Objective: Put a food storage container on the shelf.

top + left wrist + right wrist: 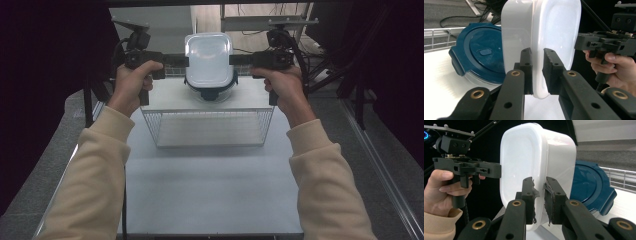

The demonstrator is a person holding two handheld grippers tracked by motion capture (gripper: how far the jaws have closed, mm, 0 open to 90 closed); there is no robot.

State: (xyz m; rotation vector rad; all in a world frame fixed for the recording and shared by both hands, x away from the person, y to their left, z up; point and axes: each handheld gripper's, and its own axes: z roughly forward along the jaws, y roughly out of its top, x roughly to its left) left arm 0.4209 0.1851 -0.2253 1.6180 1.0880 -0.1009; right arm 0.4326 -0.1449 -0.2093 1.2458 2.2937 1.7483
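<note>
Left gripper and right gripper each pinch the white container by its rim; uneven grip probably drops it onto the blue-lidded container below.

I have both forearms in cream sleeves reaching forward, each hand wrapped around its grip with the jaws turned inward toward each other. My left gripper pinches the left rim of the white container, jaws closed on it. My right gripper mirrors it, clamped on the opposite rim
</note>
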